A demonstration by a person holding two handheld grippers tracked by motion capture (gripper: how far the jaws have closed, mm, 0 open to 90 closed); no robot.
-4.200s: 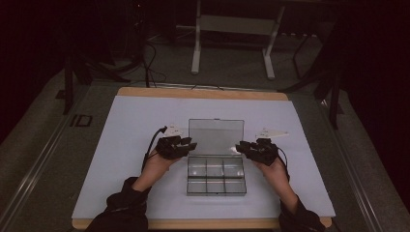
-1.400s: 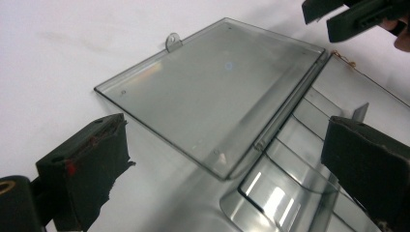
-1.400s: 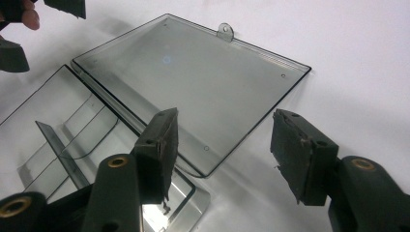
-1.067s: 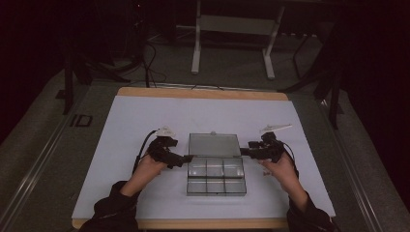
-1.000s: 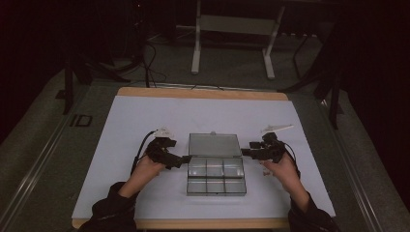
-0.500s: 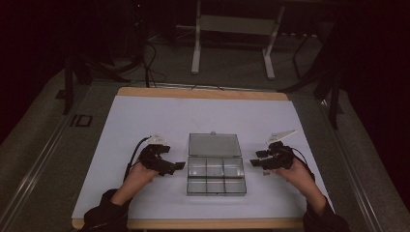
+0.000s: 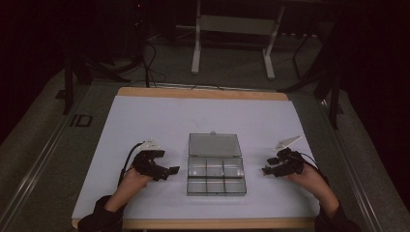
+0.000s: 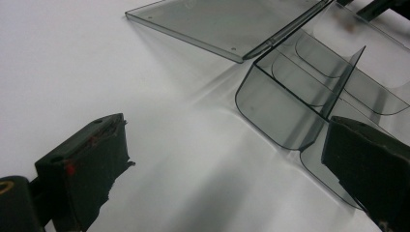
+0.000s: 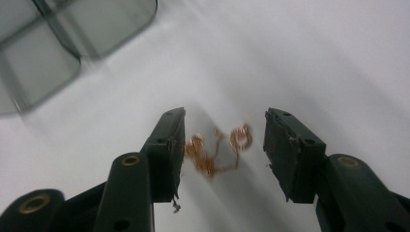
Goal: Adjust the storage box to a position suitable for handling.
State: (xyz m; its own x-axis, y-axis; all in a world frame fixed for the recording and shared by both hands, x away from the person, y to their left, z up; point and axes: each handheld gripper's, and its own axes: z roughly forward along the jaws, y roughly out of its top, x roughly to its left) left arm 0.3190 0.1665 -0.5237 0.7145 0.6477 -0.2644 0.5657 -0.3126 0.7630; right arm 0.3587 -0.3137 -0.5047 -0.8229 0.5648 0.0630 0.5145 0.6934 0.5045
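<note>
Right hand-held gripper (image 9: pixel 220 140) hovers low over the white bench (image 7: pixel 154 121), its two black jaws standing apart with a small tangle of thin copper-coloured chain (image 9: pixel 215 150) lying on the bench between them. Neither jaw touches the chain; there is a gap on each side, so nothing is grasped, though the jaws have just been closing in around it. In the high view this hand-held gripper (image 7: pixel 267 170) sits to the right of a clear plastic box (image 7: pixel 215 175), well apart from it, with the person's right hand (image 7: pixel 309 179) behind it and a cable trailing off to the right. From the right gripper view, a rounded corner of the box (image 9: pixel 72 43) shows blurred at the upper left, beyond the jaws.

Left hand-held gripper (image 8: pixel 227 159) is released as well, its jaws spread wide over bare bench and holding nothing. Its right jaw overlaps the near corner of the box (image 8: pixel 300 106) in the left gripper view; whether it touches the wall I cannot tell. In the high view this hand-held gripper (image 7: pixel 173 170) lies just left of the box, pointing toward it.

The box stands near the middle of the bench, split by dividers into six compartments, with its lid (image 7: pixel 214 144) folded back flat on the far side
</note>
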